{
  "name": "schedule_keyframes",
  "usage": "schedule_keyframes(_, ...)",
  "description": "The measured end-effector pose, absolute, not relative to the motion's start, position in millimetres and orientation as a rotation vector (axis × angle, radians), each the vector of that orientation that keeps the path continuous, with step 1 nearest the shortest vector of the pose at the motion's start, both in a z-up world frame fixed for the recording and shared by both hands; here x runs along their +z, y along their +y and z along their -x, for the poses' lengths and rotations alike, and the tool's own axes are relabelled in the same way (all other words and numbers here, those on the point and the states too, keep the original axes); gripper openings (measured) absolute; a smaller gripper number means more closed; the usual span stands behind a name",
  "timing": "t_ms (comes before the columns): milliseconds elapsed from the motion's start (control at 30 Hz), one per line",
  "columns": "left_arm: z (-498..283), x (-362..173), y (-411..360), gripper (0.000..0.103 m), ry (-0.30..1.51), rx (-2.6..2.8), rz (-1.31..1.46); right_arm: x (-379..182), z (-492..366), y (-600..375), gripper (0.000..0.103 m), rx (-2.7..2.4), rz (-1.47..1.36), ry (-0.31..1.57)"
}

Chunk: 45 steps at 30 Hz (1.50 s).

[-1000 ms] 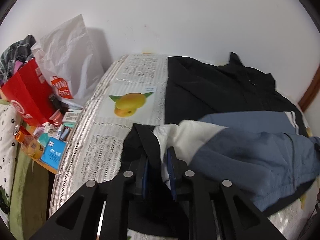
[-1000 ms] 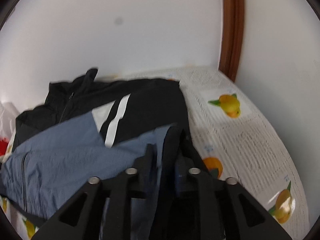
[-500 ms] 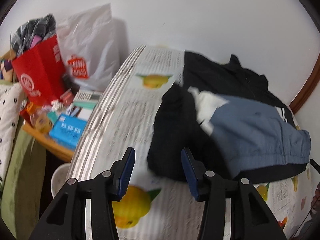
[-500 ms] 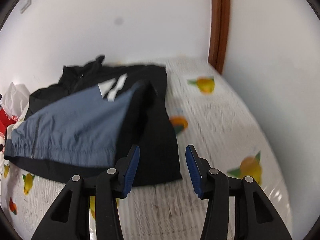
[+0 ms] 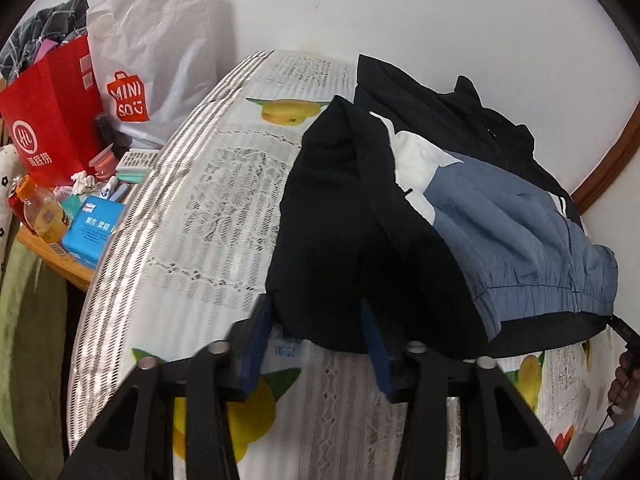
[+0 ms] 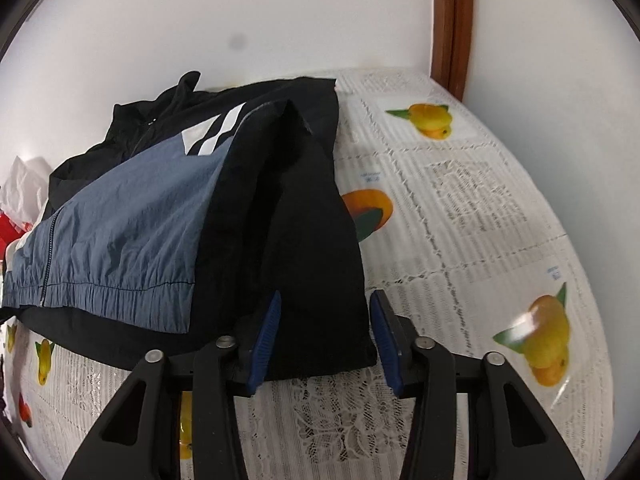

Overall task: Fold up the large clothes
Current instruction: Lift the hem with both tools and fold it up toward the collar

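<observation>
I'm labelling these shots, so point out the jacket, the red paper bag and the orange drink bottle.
jacket (image 6: 132, 216): right wrist view, blue front panel.
red paper bag (image 5: 56, 104): left wrist view, front face.
orange drink bottle (image 5: 42, 212): left wrist view, body.

Both of my feeds are bright and evenly lit, and I can't make out where the light comes from. The white wall (image 6: 160, 32) reads clean, with a soft shadow behind the white bag (image 5: 160, 40). Fisheye bending curves the bed's edges and leaves black corners. I see glare on the glossy bed cover (image 6: 524, 320), slight motion smear on its print, and blur on the near blue fingers (image 5: 252, 344).
</observation>
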<state>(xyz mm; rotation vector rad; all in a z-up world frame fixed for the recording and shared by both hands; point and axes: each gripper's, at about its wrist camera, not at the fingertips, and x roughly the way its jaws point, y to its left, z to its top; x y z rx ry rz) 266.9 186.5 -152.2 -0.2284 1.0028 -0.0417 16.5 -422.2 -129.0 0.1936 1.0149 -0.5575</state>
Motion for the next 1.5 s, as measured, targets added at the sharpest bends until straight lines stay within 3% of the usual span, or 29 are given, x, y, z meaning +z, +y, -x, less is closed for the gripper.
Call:
schedule_keyframes(33,-266,-152,185,0.025,1.001,-0.044,0.222,-130,-16,-422,0.035,-0.547,-0.199,1.015)
schedule_keyframes(100,-264,-150,182,0.016,0.995,-0.056,0.222,-130,-15,-420,0.013,-0.541,-0.189,1.014)
schedule_keyframes(200,-257,-147,181,0.012,0.978,-0.053,0.218,-127,-14,-415,0.004,-0.529,-0.163,1.013)
schedule_keyframes(1033,-123,-138,179,0.012,0.986,-0.03,0.225,-104,88,-362,0.004,-0.521,-0.152,1.003)
schedule_keyframes(1367,-109,-124,184,0.016,0.962,0.004,0.215,-105,90,-369,0.009,-0.633,-0.135,1.009)
schedule_keyframes(1500,-101,-106,184,0.016,0.916,-0.027,0.228,-89,97,-362,0.016,-0.66,-0.124,0.965)
